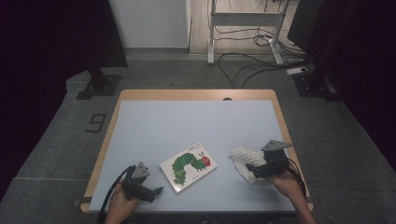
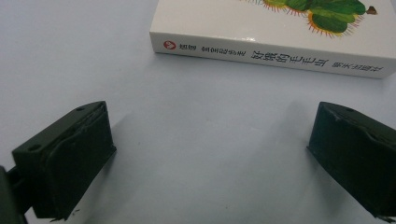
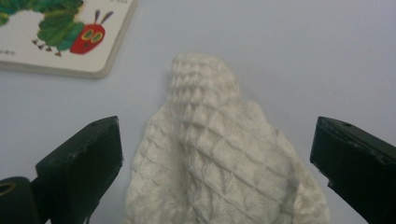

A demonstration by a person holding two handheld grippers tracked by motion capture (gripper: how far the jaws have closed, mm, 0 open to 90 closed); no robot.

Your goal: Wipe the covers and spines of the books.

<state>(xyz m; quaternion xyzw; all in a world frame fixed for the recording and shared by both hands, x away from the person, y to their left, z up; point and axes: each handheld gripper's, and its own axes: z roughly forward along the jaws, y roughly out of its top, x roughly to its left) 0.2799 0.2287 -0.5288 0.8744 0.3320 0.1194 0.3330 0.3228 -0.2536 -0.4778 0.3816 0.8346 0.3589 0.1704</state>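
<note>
A white waffle-knit cloth (image 3: 219,154) lies crumpled at the bench's (image 1: 196,121) right, between the wide-apart jaws of the right hand-held gripper (image 3: 215,154), unclamped. The left hand-held gripper (image 2: 210,154) gapes toward a caterpillar picture book (image 1: 188,166), its spine lettering illegible. Pale-blue surface; cables on the floor (image 1: 252,65) beyond.

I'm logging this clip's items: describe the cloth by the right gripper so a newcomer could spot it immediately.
On the pale blue table, look to the near right side, just right of the caterpillar picture book. There a crumpled white cloth lies between the open jaws of the right gripper. Its knitted waffle texture sets it apart from the flat, glossy book.
</note>
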